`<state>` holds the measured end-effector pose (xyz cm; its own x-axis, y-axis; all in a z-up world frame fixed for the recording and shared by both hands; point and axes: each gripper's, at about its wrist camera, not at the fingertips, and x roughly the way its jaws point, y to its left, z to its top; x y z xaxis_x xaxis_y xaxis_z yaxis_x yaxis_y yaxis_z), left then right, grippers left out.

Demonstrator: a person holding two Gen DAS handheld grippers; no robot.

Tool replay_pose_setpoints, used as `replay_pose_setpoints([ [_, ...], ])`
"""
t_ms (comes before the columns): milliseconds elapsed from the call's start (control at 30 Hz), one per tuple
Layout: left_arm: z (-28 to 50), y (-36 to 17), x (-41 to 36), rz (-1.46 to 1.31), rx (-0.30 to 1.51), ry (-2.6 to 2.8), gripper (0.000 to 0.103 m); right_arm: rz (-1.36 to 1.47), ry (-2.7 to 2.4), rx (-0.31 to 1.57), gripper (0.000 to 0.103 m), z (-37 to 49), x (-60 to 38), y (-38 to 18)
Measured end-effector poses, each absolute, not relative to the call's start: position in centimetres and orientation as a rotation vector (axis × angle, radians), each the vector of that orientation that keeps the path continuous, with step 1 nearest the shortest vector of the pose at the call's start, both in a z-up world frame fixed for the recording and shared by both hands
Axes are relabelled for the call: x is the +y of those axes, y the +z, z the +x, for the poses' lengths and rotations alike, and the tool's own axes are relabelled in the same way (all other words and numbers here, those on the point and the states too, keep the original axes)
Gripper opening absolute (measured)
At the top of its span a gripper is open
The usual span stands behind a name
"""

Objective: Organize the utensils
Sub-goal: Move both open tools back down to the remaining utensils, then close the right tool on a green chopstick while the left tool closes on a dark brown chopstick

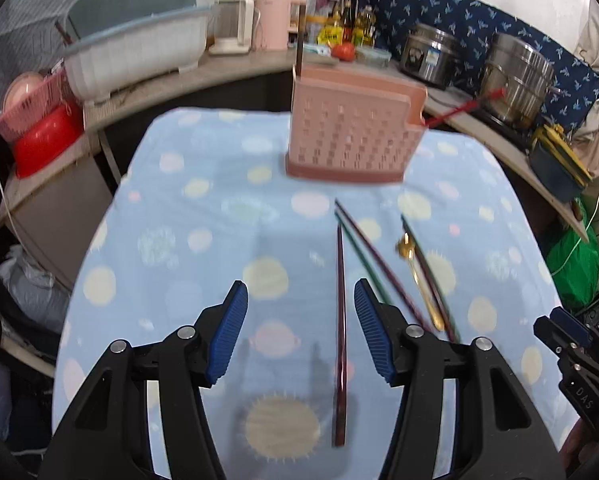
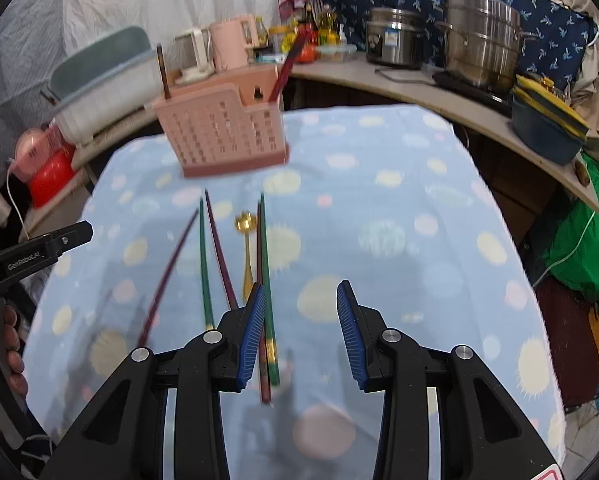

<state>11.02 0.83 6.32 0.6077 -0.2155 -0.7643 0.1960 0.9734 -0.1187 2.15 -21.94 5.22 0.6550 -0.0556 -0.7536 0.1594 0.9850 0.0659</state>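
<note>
A pink perforated utensil holder (image 1: 351,136) stands at the far side of a blue dotted cloth (image 1: 203,208); it also shows in the right wrist view (image 2: 223,132) with a brown and a red chopstick in it. Several loose chopsticks lie on the cloth. A dark red chopstick (image 1: 340,320) lies between the open fingers of my left gripper (image 1: 300,332). A gold spoon (image 1: 417,276) lies to its right, also in the right wrist view (image 2: 246,256). My right gripper (image 2: 300,332) is open above the cloth, with a green chopstick (image 2: 268,292) by its left finger.
A counter curves behind the table with a white tub (image 1: 139,52), pink kettle (image 1: 273,20), bottles, steel pots (image 1: 515,76) and a stack of dishes (image 2: 547,128). A red bowl (image 1: 43,140) sits left. A green bag (image 2: 583,240) hangs at right.
</note>
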Motion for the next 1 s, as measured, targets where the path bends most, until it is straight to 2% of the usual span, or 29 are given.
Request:
replay_pose_setpoints([
  [367,7.0,0.5,-0.2,0.014,1.012,-0.281,0.053,0.139,-0.108,0.958,0.036,1.1,-21.0,-0.3],
  [1000,6.5,-1.7,-1.5,0.045,1.056,-0.299,0.052,0.073,-0.109,0.985,0.035,2.6,-20.0,-2.2],
])
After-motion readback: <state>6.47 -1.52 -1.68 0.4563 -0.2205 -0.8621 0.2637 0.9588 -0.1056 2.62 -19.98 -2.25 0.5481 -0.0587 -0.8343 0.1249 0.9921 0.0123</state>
